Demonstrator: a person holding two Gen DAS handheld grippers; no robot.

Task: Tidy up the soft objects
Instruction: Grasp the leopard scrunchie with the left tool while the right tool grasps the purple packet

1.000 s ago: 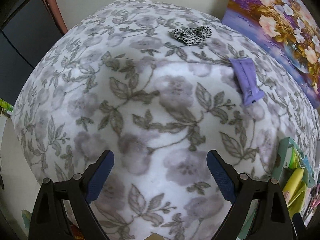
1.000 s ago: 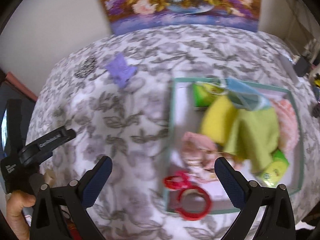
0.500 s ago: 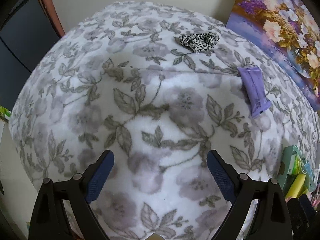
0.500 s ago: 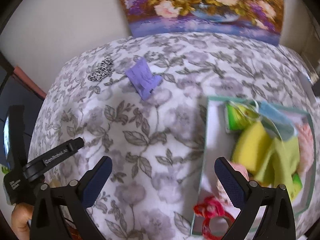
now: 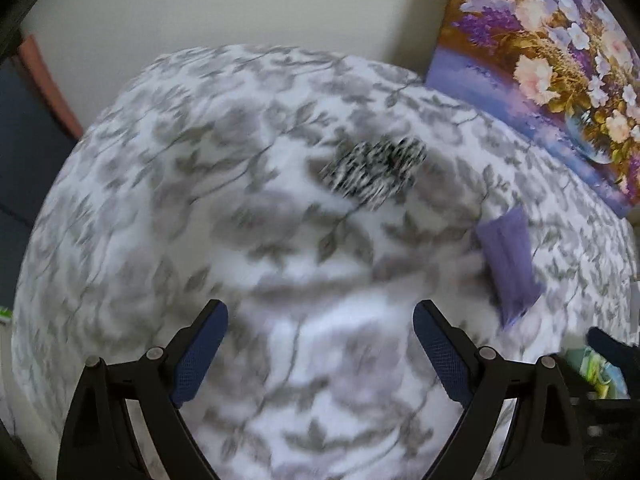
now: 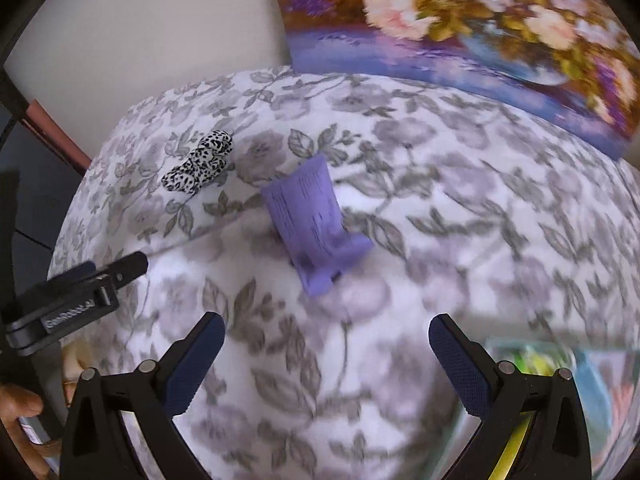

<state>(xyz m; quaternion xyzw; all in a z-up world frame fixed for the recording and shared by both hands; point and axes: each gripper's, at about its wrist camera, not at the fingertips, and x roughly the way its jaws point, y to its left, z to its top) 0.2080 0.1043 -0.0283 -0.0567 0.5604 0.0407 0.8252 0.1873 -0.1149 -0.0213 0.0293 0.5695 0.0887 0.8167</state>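
Left wrist view, blurred: the left claw [image 5: 320,344] is spread wide with nothing between its blue-padded fingers [image 5: 200,354], held above a surface covered by a grey-and-white floral cloth [image 5: 200,200]. Ahead of it lies a black-and-white spotted scrunchie [image 5: 376,172]; to the right of that, apart from it, lies a purple pouch [image 5: 510,264]. A flower painting [image 5: 560,60] leans against the wall at the far right edge of the surface.

Right wrist view: the right claw [image 6: 326,354] is likewise spread wide and empty over the same cloth [image 6: 460,184]. The purple pouch [image 6: 314,220] lies just ahead of it, slightly left of centre, flat on the cloth. The spotted scrunchie [image 6: 200,168] lies farther off to the left, near the pouch but not touching it. The left claw [image 6: 116,270] enters from the left edge, held by a hand [image 6: 20,412]. At lower right, blurred, the corner of a tray [image 6: 520,344] with coloured soft items shows behind the right finger. The painting [image 6: 460,20] stands behind.
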